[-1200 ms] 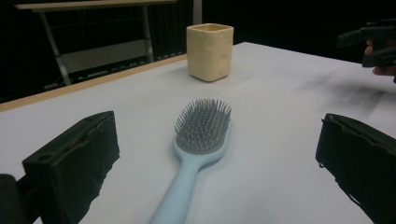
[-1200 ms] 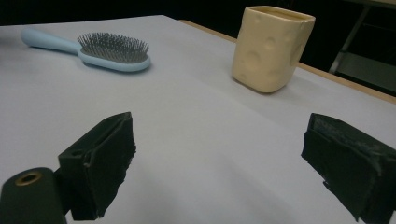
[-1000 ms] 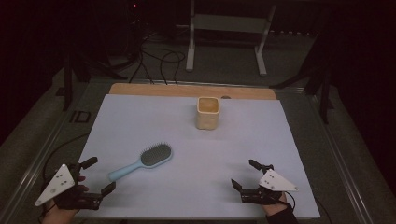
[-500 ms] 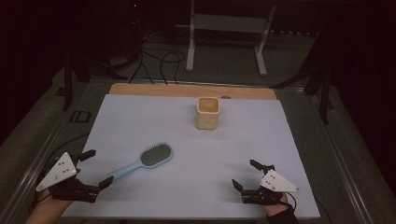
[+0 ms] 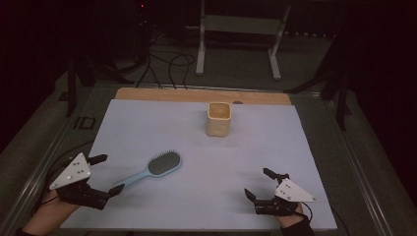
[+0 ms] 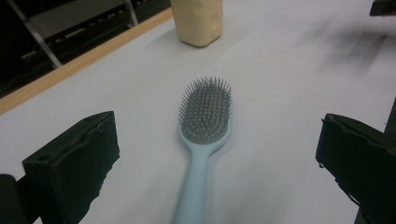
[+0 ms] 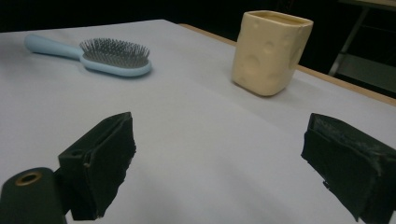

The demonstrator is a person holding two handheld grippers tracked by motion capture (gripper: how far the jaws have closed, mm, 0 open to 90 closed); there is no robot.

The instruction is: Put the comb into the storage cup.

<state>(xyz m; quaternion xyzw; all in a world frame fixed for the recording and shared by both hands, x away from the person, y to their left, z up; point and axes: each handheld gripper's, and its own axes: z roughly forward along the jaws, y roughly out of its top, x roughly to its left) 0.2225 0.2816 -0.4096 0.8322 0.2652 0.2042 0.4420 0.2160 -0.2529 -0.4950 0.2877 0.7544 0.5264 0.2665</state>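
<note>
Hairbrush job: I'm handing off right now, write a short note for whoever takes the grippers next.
Left gripper: open, holding nothing, lined up with the handle end of the hairbrush, jaws either side of the handle line but not closed on it.
Right gripper: open, holding nothing, low at the near right of the white mat.
Hairbrush: flat on the mat, bristles up, handle toward the left gripper.
Cream cup: upright near the mat's far edge; its inside isn't visible.
Done: approach only. Left: close on the handle, lift, probably carry the hairbrush to the cup.
</note>
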